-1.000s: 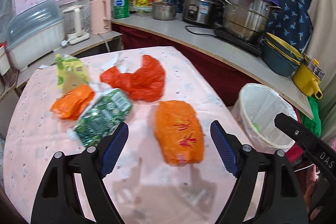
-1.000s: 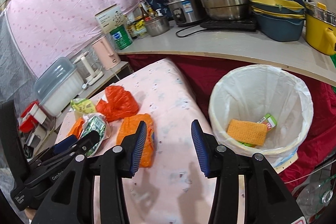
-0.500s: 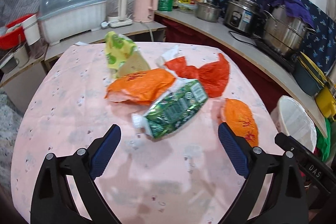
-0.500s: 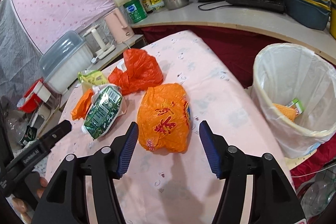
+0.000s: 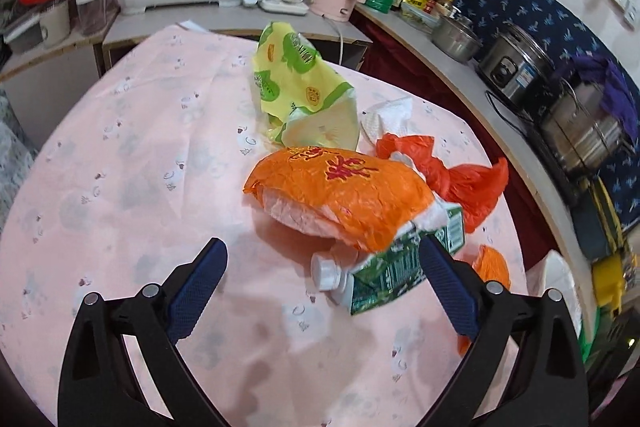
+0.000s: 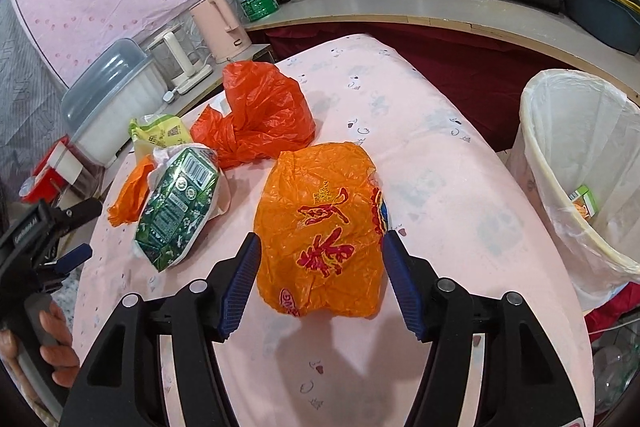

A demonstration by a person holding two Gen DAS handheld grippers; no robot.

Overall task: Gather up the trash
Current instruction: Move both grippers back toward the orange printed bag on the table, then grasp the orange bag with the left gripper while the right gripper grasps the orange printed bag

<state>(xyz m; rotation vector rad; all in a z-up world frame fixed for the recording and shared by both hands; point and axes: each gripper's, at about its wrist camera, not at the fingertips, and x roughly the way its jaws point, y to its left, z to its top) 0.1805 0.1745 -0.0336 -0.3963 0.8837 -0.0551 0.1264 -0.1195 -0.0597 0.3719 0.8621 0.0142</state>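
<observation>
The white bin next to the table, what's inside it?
Inside the white bin, lined with a thin white bag, a small green and orange carton lies against the wall. The near rim hides the bottom, so anything deeper down cannot be seen.

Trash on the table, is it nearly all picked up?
Not yet. The lined bin already holds a small carton. The right hand-held gripper, jaws just opened, straddles an orange bag. A red bag, green carton and yellow wrapper remain.
</observation>
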